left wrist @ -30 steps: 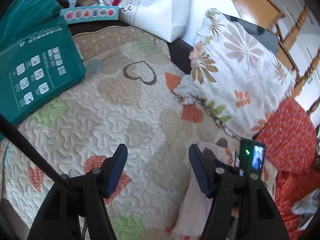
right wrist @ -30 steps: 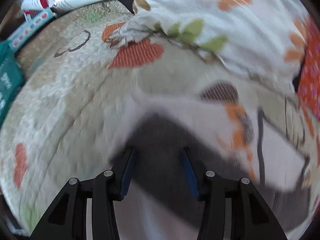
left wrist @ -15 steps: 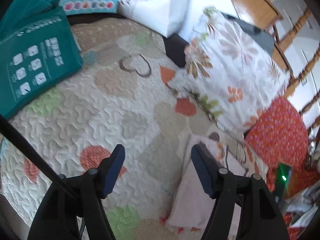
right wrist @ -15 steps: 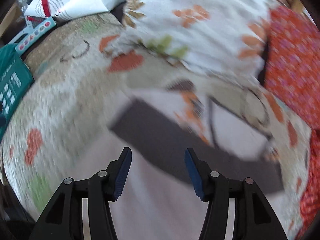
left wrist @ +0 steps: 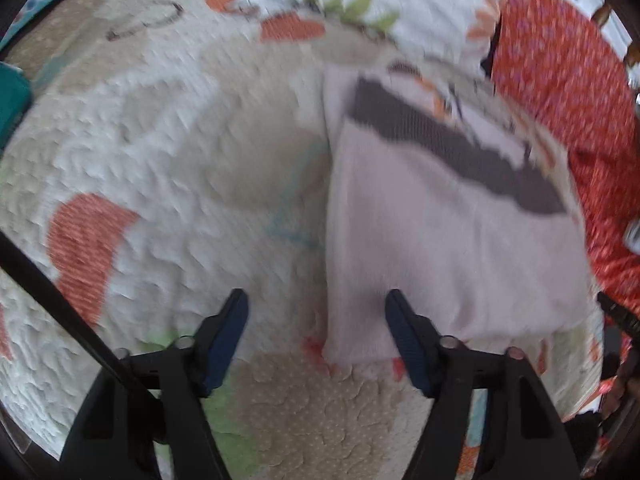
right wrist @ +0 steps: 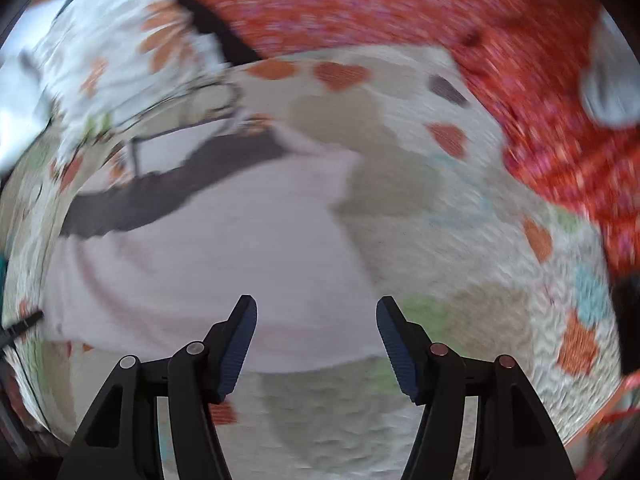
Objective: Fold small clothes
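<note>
A small pale pink garment (left wrist: 432, 240) with a dark grey band (left wrist: 452, 148) across its far end lies flat on the quilted bedspread (left wrist: 168, 152). My left gripper (left wrist: 316, 312) is open and empty, over the garment's near left corner. In the right wrist view the same garment (right wrist: 208, 256) lies ahead and to the left, its grey band (right wrist: 168, 188) at the far side. My right gripper (right wrist: 316, 316) is open and empty, over the garment's near edge. Both views are blurred by motion.
A white floral pillow (left wrist: 400, 4) and a red patterned cloth (left wrist: 560, 80) lie beyond the garment. The red cloth (right wrist: 440, 12) fills the far right of the right wrist view. A teal package edge (left wrist: 10, 100) shows at far left.
Both grippers have swung right and moved toward the garment's near edge. The left view turned from the teal package to the garment. Both stay open.
</note>
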`<action>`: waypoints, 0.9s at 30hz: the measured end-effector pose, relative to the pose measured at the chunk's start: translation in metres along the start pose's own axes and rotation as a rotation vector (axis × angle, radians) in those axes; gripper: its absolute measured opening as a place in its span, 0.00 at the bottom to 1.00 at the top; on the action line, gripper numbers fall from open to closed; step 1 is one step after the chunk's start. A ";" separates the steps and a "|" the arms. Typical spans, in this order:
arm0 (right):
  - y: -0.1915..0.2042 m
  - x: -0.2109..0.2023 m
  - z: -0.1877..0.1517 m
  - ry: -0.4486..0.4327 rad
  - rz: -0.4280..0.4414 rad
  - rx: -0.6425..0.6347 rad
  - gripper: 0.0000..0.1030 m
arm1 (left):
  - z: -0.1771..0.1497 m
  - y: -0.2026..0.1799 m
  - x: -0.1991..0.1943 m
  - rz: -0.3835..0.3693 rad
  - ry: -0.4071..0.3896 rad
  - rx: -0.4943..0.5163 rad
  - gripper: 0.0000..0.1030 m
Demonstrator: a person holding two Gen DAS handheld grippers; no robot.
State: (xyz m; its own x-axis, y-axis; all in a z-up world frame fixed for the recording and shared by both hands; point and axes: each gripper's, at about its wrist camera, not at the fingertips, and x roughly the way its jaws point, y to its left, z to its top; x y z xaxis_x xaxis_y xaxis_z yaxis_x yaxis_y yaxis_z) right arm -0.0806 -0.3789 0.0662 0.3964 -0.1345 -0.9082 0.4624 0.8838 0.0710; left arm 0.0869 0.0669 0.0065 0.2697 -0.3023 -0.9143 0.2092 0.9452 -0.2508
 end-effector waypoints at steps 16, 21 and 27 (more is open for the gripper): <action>-0.055 0.053 -0.035 0.003 0.153 0.132 0.58 | -0.023 0.003 -0.070 0.092 -0.298 -0.134 0.48; -0.051 0.045 -0.032 -0.077 0.020 0.063 0.57 | -0.041 0.000 -0.091 0.156 -0.401 -0.188 0.82; -0.061 0.033 -0.034 -0.176 0.038 0.113 0.57 | -0.038 -0.010 -0.088 0.243 -0.432 -0.104 0.87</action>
State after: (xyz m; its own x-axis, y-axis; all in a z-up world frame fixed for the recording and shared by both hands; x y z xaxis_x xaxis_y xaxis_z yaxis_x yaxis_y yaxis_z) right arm -0.1224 -0.4224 0.0177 0.5429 -0.1870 -0.8187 0.5264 0.8354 0.1582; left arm 0.0256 0.0883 0.0776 0.6676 -0.0746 -0.7408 0.0031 0.9952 -0.0974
